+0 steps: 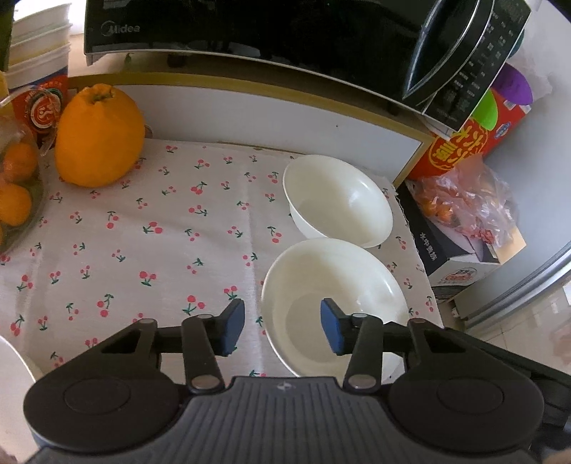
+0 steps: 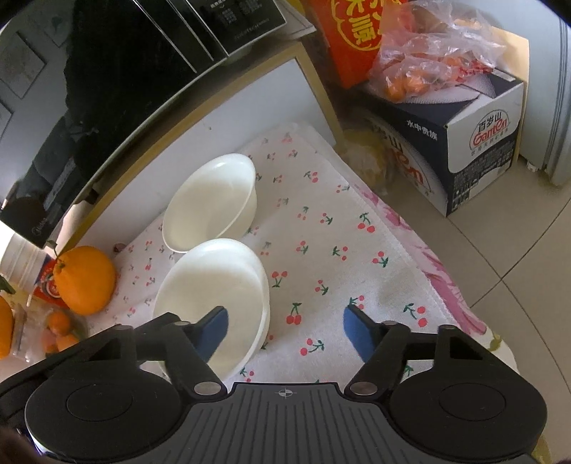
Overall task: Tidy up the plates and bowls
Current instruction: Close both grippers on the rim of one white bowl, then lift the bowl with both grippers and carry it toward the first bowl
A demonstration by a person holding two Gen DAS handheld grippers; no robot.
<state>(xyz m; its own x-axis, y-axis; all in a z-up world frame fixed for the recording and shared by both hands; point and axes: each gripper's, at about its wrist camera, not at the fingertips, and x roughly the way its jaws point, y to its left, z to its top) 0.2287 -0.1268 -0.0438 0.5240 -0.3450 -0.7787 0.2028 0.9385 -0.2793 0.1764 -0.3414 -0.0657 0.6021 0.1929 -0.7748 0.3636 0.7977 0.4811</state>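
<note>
Two white bowls stand on a cherry-print cloth [image 1: 142, 250], one behind the other. The near bowl [image 1: 335, 307] is wide and shallow; the far bowl [image 1: 339, 200] is deeper. My left gripper [image 1: 283, 328] is open and straddles the near bowl's left rim, with one pad inside the bowl and the other outside over the cloth. In the right wrist view, my right gripper [image 2: 285, 333] is open across the right rim of the near bowl [image 2: 214, 285], its left pad inside and its right pad over the cloth. Neither gripper's pads press on the rim. The far bowl [image 2: 210, 203] is untouched.
A large orange fruit [image 1: 98, 137] sits at the cloth's back left, beside a bag of small oranges [image 1: 14, 185]. A black microwave [image 1: 249, 28] overhangs the back. A white rim [image 1: 14, 364] shows at the lower left. Right of the table edge are a red box [image 1: 460, 146] and a dark carton [image 2: 464, 150].
</note>
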